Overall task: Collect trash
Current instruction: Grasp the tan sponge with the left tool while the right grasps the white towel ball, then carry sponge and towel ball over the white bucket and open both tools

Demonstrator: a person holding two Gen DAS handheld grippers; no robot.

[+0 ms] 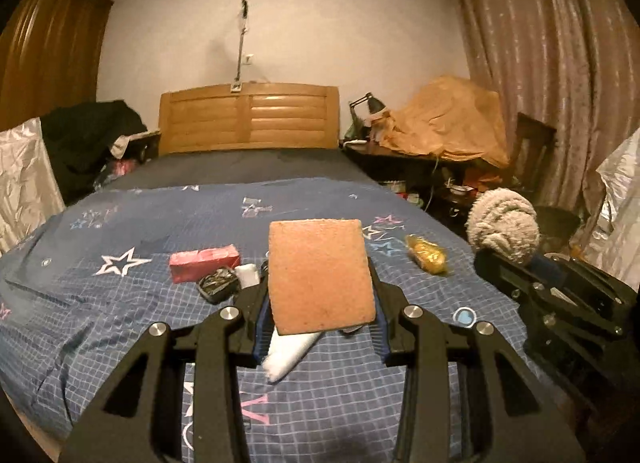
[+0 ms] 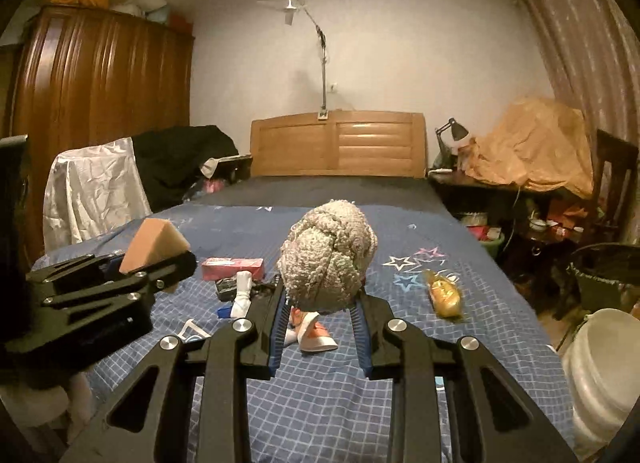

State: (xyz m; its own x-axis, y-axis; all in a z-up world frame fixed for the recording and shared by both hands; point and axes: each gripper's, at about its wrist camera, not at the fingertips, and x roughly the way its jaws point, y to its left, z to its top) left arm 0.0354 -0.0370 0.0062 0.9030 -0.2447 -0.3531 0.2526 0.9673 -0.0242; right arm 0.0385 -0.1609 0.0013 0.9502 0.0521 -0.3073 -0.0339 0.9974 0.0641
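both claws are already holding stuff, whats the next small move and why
Probably swing the right claw, shut on the fuzzy knotted ball, rightward toward the dark bin beside the bed and release there. The left claw already grips the orange sponge, so neither can pick up the yellow wrapper until one empties.

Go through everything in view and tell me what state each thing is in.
Left gripper: shut on sponge, held up.
Right gripper: shut on fuzzy ball, held up.
Pink box: lying flat on bed.
Yellow wrapper: lying on bed.
Sock: lying on bed.
Bin: upright, bag-lined.
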